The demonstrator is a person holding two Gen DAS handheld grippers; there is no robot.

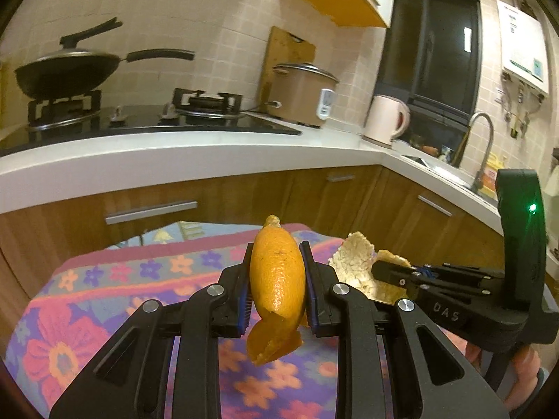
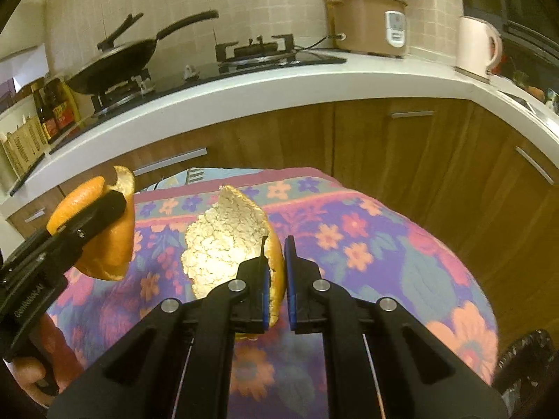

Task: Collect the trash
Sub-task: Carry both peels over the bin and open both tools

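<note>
Left wrist view, left gripper (image 1: 277, 277) clamped on curled orange peel (image 1: 277, 281), raised above floral cloth (image 1: 122, 289) — right gripper (image 2: 277, 284) pinching second peel (image 2: 223, 241) by its edge, white pith showing, black bin bag (image 2: 527, 366) at lower right.

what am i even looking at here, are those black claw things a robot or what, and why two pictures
No robot: a person holds black tongs in each hand, with a fisheye camera on each looking along its fingers. That gives two pictures of one moment.

The left camera shows the left tongs shut on a curled orange peel. The right camera shows the right tongs shut on a second peel, white pith showing.

Below is a flowered cloth, with no other scraps visible on it. Behind is a kitchen counter. A dark bag sits at the lower right.
</note>
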